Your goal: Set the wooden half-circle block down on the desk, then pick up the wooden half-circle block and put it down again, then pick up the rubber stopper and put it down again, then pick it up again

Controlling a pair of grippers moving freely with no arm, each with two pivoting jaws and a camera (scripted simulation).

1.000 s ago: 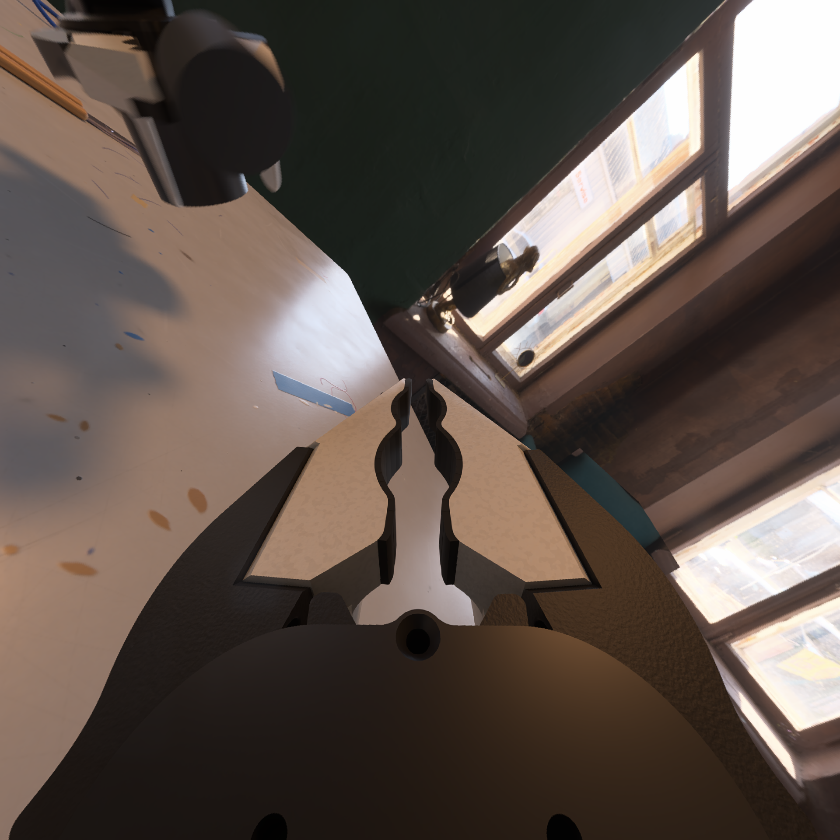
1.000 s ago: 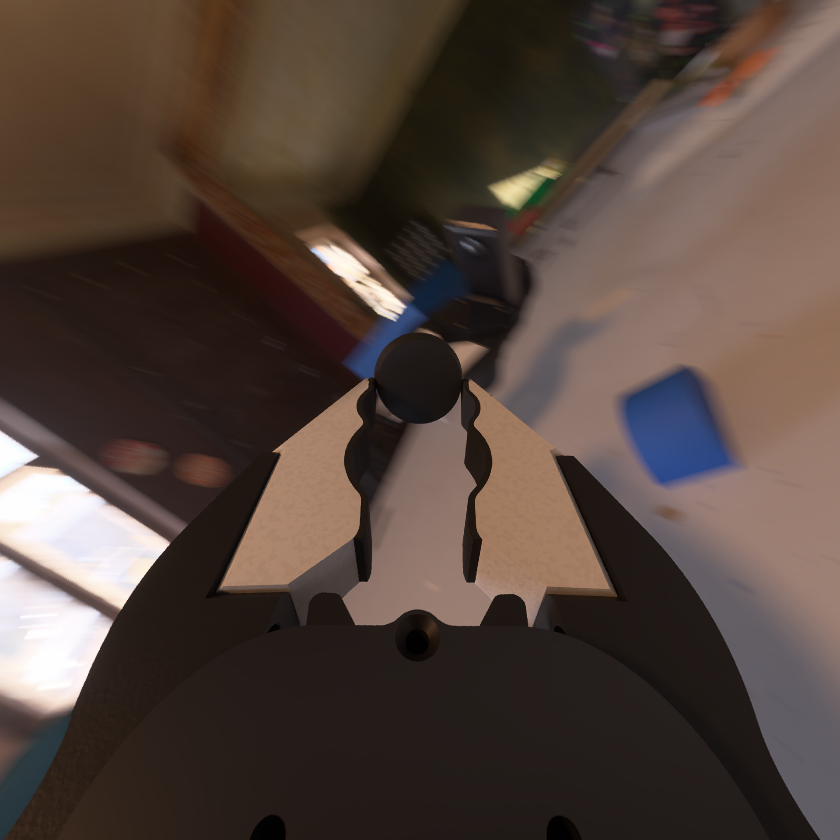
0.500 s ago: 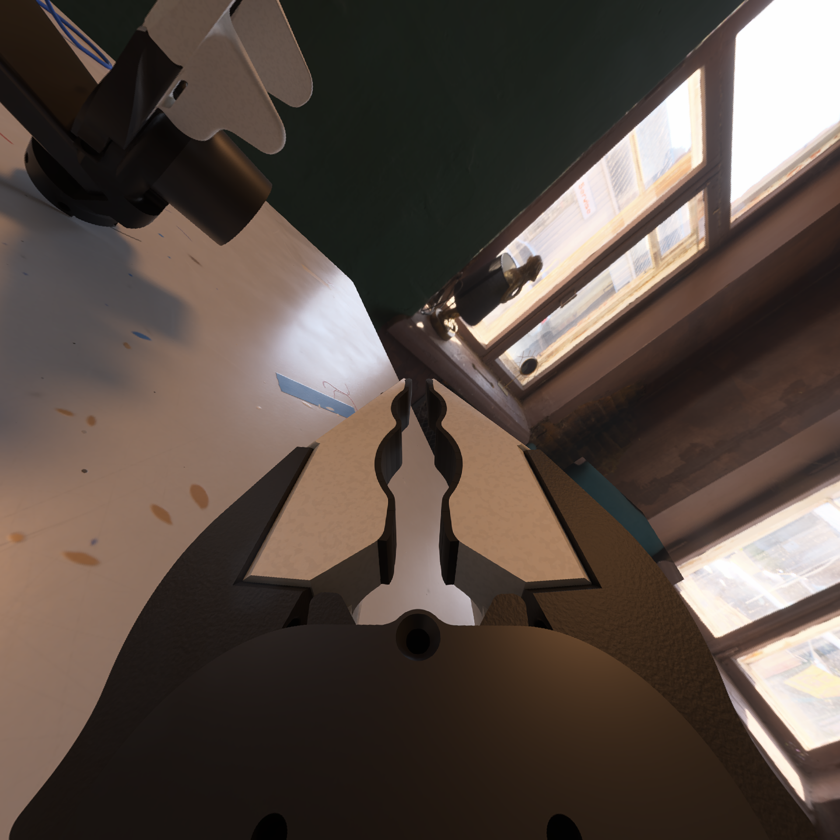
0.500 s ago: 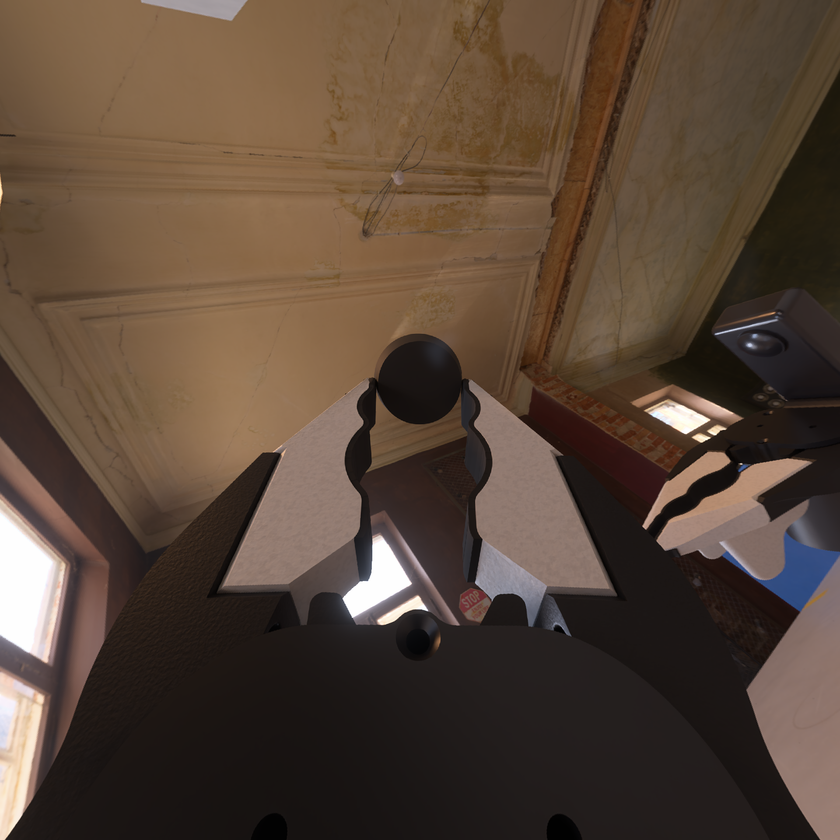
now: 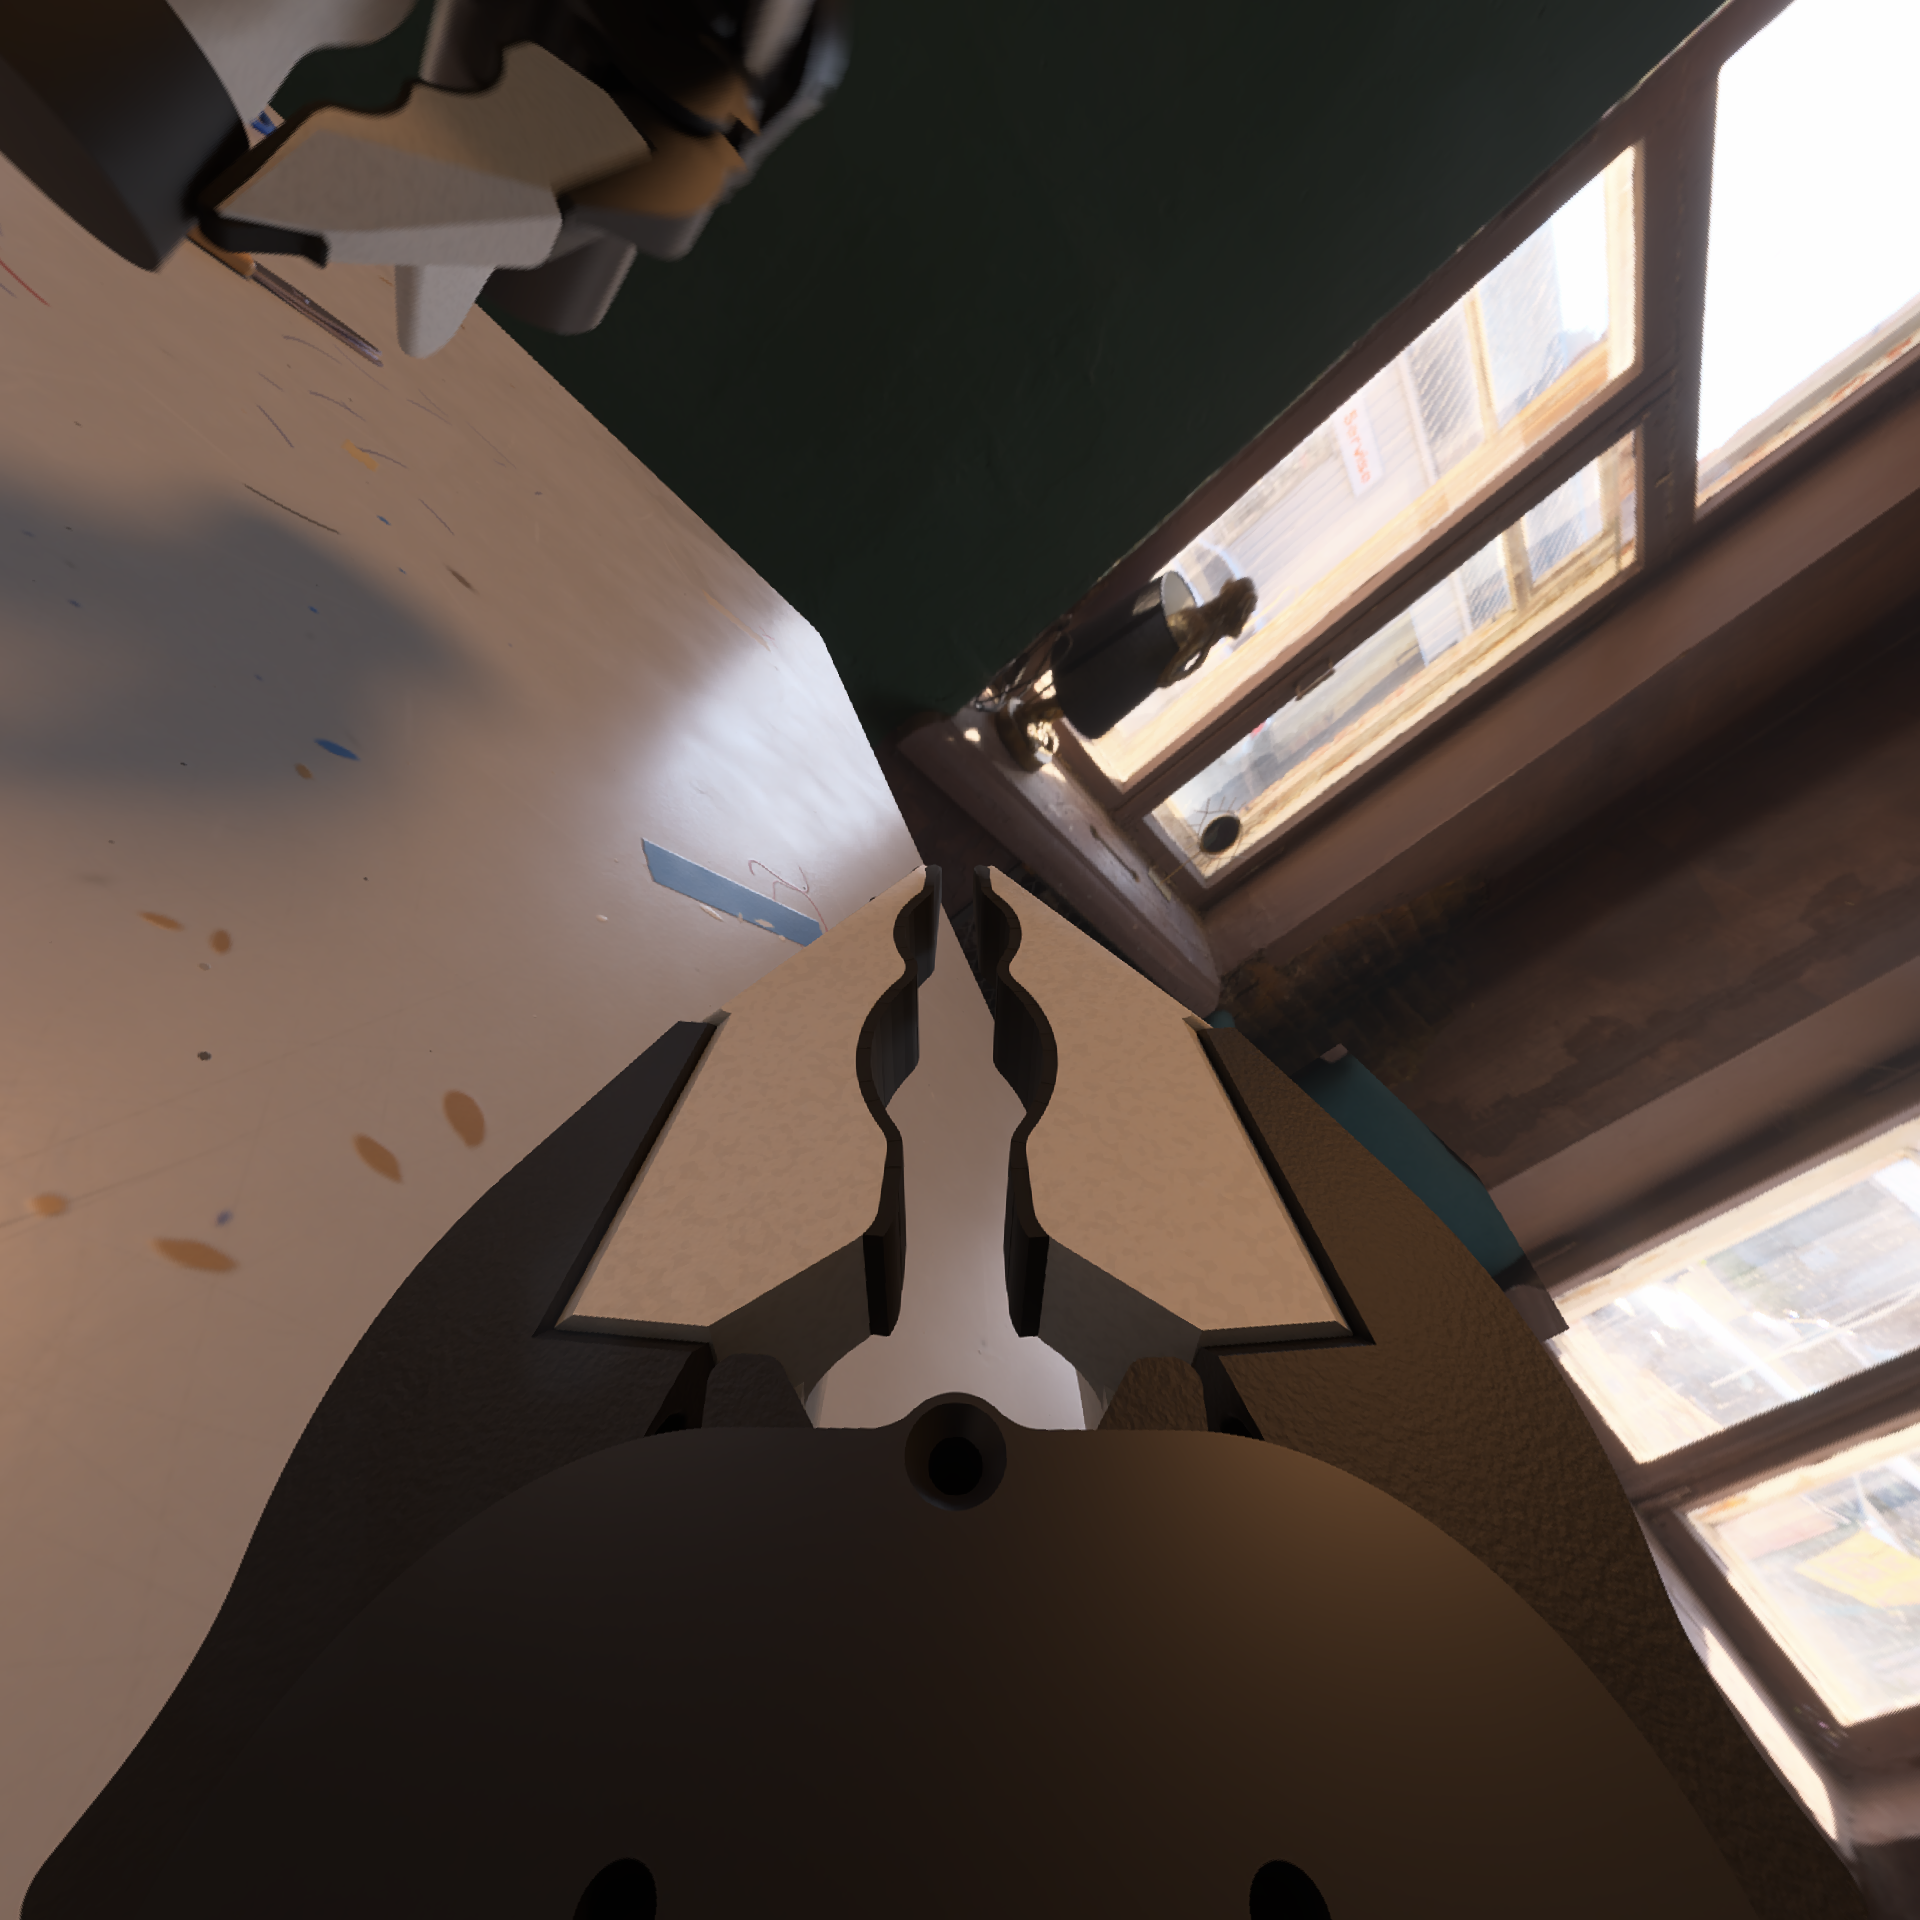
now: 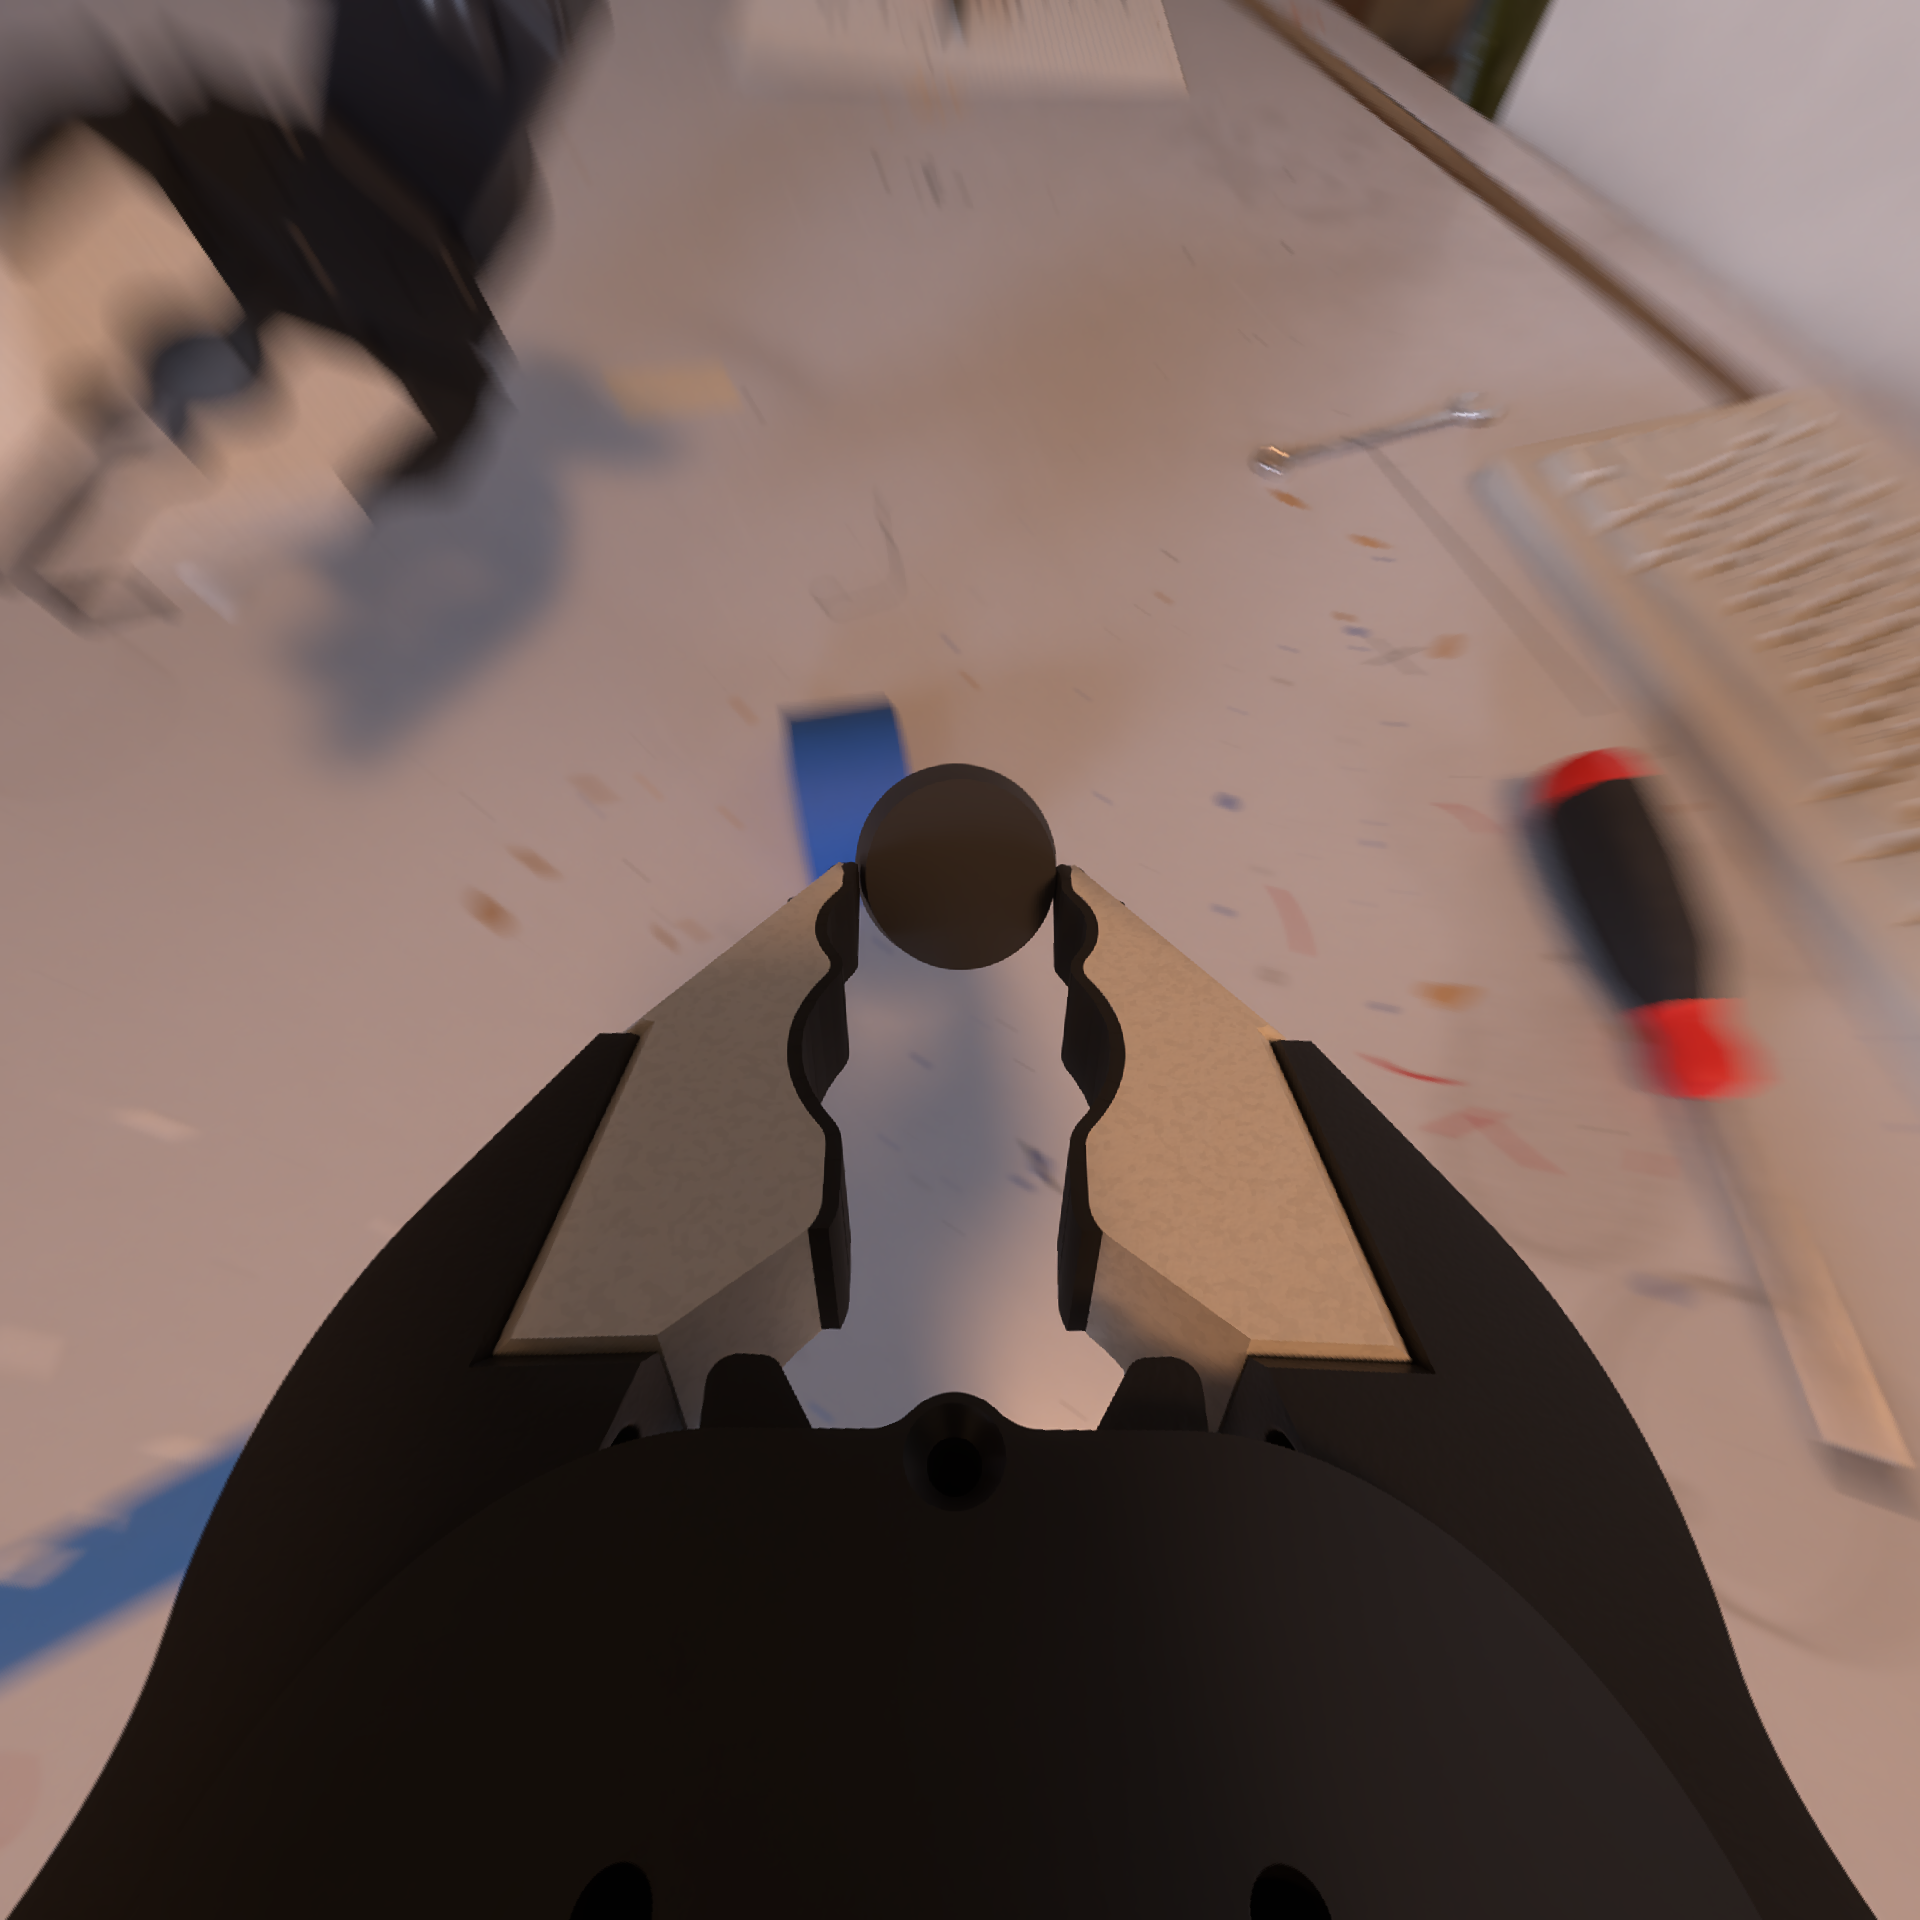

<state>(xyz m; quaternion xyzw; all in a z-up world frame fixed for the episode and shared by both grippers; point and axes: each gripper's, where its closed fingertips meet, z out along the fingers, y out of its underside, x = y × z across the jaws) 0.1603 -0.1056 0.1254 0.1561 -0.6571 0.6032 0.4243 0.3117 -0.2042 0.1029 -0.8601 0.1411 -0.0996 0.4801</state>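
My right gripper (image 6: 956,878) is shut on the rubber stopper (image 6: 954,831), a black round plug pinched between its fingertips above the desk (image 6: 1039,312). A blue patch (image 6: 842,774) lies on the desk just behind the stopper; the blur hides whether it is the half-circle block. My left gripper (image 5: 957,883) is shut and empty, close over the desk (image 5: 312,935) near its corner. The right gripper also shows in the left wrist view (image 5: 416,177) at the top left. The left gripper shows blurred in the right wrist view (image 6: 208,343) at the upper left.
A red and black screwdriver (image 6: 1642,925), a brush with pale bristles (image 6: 1745,540), a metal rule (image 6: 1766,1039) and a small wrench (image 6: 1371,436) lie on the right. A blue tape strip (image 5: 727,899) sits near the desk corner. Windows (image 5: 1455,520) are beyond the edge.
My right gripper has swung from pointing at the ceiling down toward the desk, still holding the stopper. The left gripper has hardly moved.
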